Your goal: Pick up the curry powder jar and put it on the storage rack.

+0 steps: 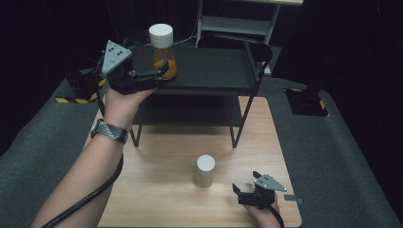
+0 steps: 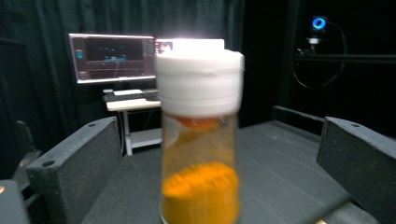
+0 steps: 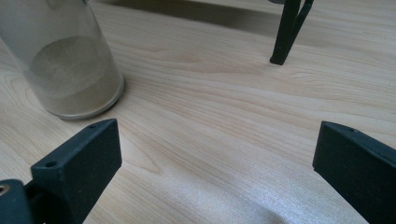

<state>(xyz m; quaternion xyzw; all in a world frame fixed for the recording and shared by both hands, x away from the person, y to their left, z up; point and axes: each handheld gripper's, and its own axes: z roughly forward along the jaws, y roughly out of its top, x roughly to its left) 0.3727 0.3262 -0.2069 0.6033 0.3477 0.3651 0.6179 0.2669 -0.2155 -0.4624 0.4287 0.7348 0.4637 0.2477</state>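
A clear jar of orange powder [image 1: 164,57] with a white lid stands upright on the left of the black rack's top shelf [image 1: 214,69]. My left gripper [image 1: 159,72] is level with it. In the left gripper view the jar [image 2: 201,154] sits between the two black fingers [image 2: 79,163], with a gap on each side, so the jaws are open around it without touching. A second jar with beige powder [image 1: 205,172] stands on the wooden table [image 1: 157,190]. My right gripper [image 1: 246,183] rests open just right of it, and the beige jar [image 3: 70,70] lies ahead left of its jaws.
The rack has a lower shelf [image 1: 190,111] and thin legs [image 3: 285,32] standing on the wood. A small grey piece [image 1: 295,199] lies at the table's right front edge. Dark matting surrounds the table. A lit monitor [image 2: 114,58] stands far behind.
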